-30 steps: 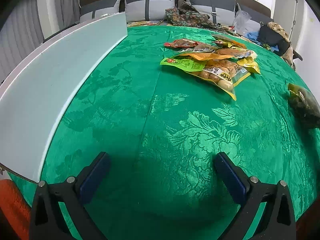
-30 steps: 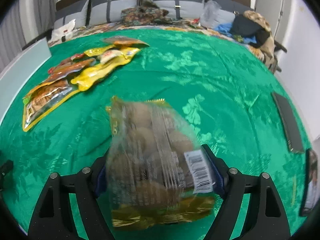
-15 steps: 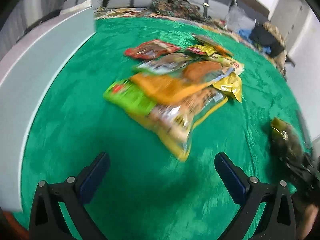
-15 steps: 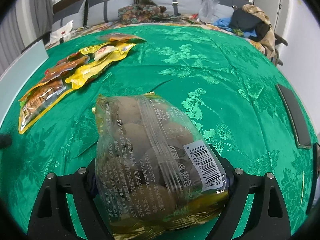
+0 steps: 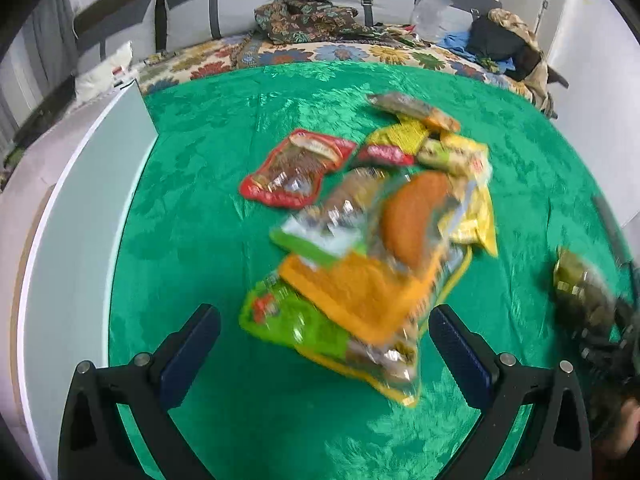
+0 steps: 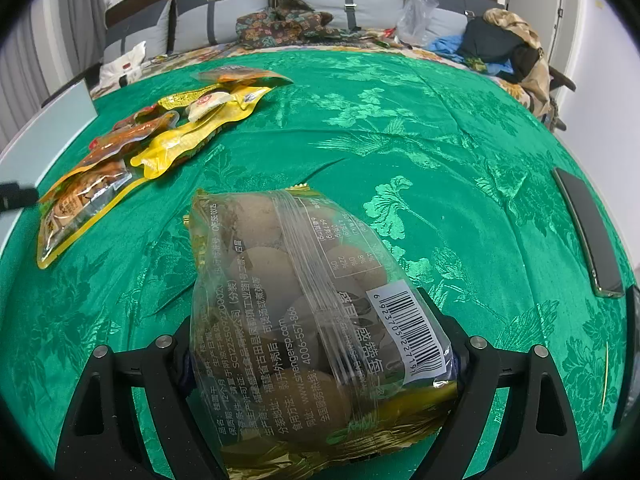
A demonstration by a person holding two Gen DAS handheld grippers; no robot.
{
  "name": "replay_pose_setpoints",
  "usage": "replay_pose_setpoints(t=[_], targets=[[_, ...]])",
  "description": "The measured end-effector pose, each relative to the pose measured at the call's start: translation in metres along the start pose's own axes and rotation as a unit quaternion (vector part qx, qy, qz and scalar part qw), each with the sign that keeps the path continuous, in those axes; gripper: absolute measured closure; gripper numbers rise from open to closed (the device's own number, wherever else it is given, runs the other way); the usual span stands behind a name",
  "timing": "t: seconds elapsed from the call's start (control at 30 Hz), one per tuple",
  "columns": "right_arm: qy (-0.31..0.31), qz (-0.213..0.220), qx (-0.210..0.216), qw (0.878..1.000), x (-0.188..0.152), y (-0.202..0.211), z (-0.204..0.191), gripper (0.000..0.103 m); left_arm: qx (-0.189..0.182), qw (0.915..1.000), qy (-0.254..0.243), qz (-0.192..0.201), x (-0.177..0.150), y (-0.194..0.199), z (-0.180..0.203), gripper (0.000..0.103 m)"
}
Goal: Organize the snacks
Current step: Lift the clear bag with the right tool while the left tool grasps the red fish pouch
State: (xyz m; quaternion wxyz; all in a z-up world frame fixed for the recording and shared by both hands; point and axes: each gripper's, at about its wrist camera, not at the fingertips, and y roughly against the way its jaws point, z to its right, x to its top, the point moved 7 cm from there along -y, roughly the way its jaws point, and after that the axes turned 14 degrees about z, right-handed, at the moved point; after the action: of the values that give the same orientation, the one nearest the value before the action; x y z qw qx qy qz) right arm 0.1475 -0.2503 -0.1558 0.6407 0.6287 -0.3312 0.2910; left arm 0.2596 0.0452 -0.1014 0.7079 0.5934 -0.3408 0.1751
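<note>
A pile of snack packets [image 5: 372,248] in red, green, orange and yellow lies on the green cloth [image 5: 200,200]. My left gripper [image 5: 324,312] hovers open over the pile's near end, and the picture is blurred. The same pile [image 6: 132,152] shows at the left in the right wrist view. A clear bag of brown round fruit [image 6: 304,312] with a barcode label rests on the cloth between the fingers of my right gripper [image 6: 316,320]. Its jaws stand wide and the bag covers the pads. That bag [image 5: 580,292] also shows far right in the left wrist view.
A long white panel [image 5: 72,240] runs along the table's left edge. A dark flat phone [image 6: 588,232] lies near the right edge. Behind the table stand grey cushions [image 6: 240,12], patterned cloth and a heap of clothes [image 6: 504,48].
My left gripper has travelled from bare cloth to above the snack pile. The fruit bag has settled onto the cloth, and the right jaws have spread a little wider.
</note>
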Motion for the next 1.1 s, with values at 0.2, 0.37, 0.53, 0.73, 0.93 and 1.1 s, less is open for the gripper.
replay_pose_setpoints(t=[0.2,0.37,0.53,0.73,0.93,1.1], targets=[[0.0,0.0,0.0,1.0,0.0,0.0,0.0,0.013,0.029,0.9995,0.014,-0.003,0.042,-0.026,-0.027,0.0],[0.0,0.0,0.0,1.0,0.0,0.0,0.0,0.013,0.025,0.9995,0.016,-0.009,0.072,-0.057,-0.032,0.004],[0.0,0.0,0.0,1.0,0.0,0.0,0.0,0.013,0.008,0.9968,-0.062,-0.05,0.086,-0.106,-0.013,0.005],[0.0,0.0,0.0,1.0,0.0,0.0,0.0,0.013,0.014,0.9931,-0.062,-0.099,0.076,-0.154,-0.024,0.001],[0.0,0.001,0.001,1.0,-0.001,0.0,0.0,0.013,-0.001,0.9969,-0.038,-0.068,0.072,-0.153,-0.042,0.031],[0.0,0.001,0.001,1.0,-0.001,0.0,0.0,0.013,0.016,0.9989,-0.012,-0.043,0.071,-0.13,-0.061,0.059]])
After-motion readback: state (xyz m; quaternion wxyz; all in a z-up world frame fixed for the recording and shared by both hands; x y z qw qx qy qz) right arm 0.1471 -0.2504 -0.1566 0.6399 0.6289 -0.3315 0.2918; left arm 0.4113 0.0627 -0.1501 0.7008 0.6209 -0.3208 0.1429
